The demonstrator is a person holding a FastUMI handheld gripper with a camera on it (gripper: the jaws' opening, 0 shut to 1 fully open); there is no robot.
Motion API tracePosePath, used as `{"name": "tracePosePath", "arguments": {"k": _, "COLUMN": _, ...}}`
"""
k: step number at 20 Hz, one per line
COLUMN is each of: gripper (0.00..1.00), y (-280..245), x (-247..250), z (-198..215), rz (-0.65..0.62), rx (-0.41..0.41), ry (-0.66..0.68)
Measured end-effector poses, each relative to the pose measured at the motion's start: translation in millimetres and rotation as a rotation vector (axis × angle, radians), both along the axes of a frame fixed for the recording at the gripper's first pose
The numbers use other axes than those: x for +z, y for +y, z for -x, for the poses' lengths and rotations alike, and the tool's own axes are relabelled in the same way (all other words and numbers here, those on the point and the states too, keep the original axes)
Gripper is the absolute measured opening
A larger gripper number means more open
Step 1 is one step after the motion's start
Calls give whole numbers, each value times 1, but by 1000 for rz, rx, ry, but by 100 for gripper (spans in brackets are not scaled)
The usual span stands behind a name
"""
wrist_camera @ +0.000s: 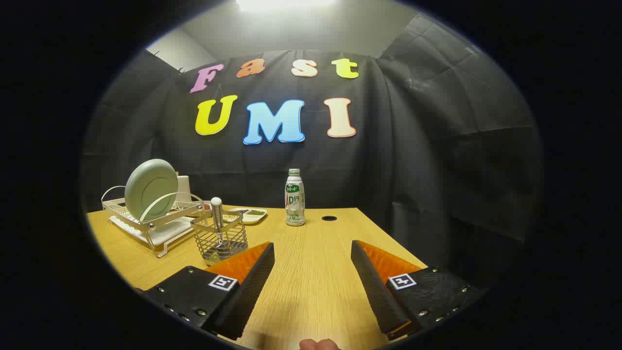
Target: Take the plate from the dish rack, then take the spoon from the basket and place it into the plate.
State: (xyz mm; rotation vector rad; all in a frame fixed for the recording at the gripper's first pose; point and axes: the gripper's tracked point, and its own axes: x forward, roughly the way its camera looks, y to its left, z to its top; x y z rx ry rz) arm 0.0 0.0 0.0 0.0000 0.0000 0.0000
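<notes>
The hand-held gripper (312, 284) is being held released above the light wooden counter (311, 272), its two fingers spread wide apart with nothing but bare counter showing between them. The round pale green plate (150, 188) is being kept upright on its edge in the white wire dish rack (148, 226), which is standing on the counter at about ten o'clock from the fingers, well apart from them. Just to the right of the rack, at about eleven o'clock and just beyond the left finger (243, 291), the square metal wire basket (219, 239) is standing; the spoon (217, 218) is being held upright in it, its pale rounded handle end poking up above the rim. Farther back, at about twelve o'clock, a white plastic drink bottle (294, 197) with a green label is standing upright, and a small white tray (249, 214) is lying between it and the rack. A fingertip (318, 344) is being seen at six o'clock.
</notes>
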Motion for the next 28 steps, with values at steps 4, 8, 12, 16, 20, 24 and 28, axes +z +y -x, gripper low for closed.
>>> {"name": "tracePosePath", "arguments": {"k": 4, "gripper": 97, "y": -4, "x": 4, "z": -43, "rz": -14, "rx": -9, "ry": 0}}
{"name": "tracePosePath", "arguments": {"k": 8, "gripper": 98, "y": -11, "x": 41, "z": -78, "rz": -23, "rx": -37, "ry": -39}}
{"name": "tracePosePath", "arguments": {"k": 12, "gripper": 97, "y": -9, "x": 99, "z": -64, "rz": 15, "rx": -47, "ry": -54}}
{"name": "tracePosePath", "arguments": {"k": 16, "gripper": 97, "y": 14, "x": 158, "z": -34, "rz": -14, "rx": -41, "ry": -47}}
{"name": "tracePosePath", "arguments": {"k": 20, "gripper": 97, "y": 46, "x": 213, "z": -27, "rz": -7, "rx": -32, "ry": -88}}
{"name": "tracePosePath", "arguments": {"k": 24, "gripper": 97, "y": 79, "x": 248, "z": -36, "rz": 36, "rx": -50, "ry": -71}}
{"name": "tracePosePath", "arguments": {"k": 28, "gripper": 97, "y": 133, "x": 270, "z": -47, "rz": 36, "rx": -32, "ry": -52}}
